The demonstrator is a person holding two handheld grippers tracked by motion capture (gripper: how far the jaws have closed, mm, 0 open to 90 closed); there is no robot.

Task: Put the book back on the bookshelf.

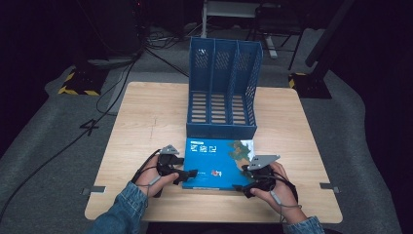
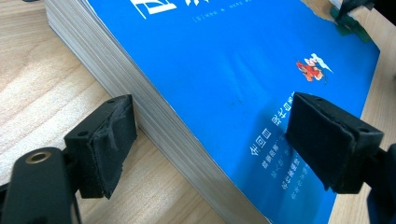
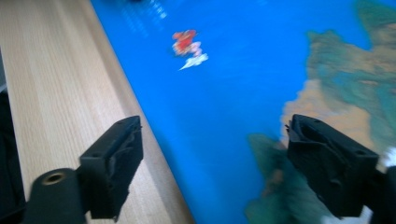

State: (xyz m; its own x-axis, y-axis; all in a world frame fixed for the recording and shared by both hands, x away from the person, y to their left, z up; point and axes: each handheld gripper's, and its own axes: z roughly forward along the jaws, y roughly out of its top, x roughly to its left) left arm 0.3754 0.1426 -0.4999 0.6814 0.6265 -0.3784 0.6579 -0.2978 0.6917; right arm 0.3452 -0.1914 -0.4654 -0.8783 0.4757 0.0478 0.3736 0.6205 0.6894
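Observation:
A thick blue book (image 1: pixel 214 158) lies flat on the wooden table (image 1: pixel 146 112), just in front of a blue three-slot file holder (image 1: pixel 221 87). My left gripper (image 1: pixel 192 173) is at the book's left edge. In the left gripper view its jaws (image 2: pixel 212 140) stand wide around that edge, one pad (image 2: pixel 109 144) beside the pages (image 2: pixel 154 116), the other over the cover (image 2: pixel 224 60). My right gripper (image 1: pixel 238 186) is at the book's near right corner. The blurred right gripper view shows it open (image 3: pixel 212 158), one jaw over the table and one over the cover (image 3: pixel 233 70).
The file holder stands upright at the table's middle back, slots facing me, with nothing in them. Bare wood lies left and right of the book. Beyond the table are grey floor mats, cables and dark stands.

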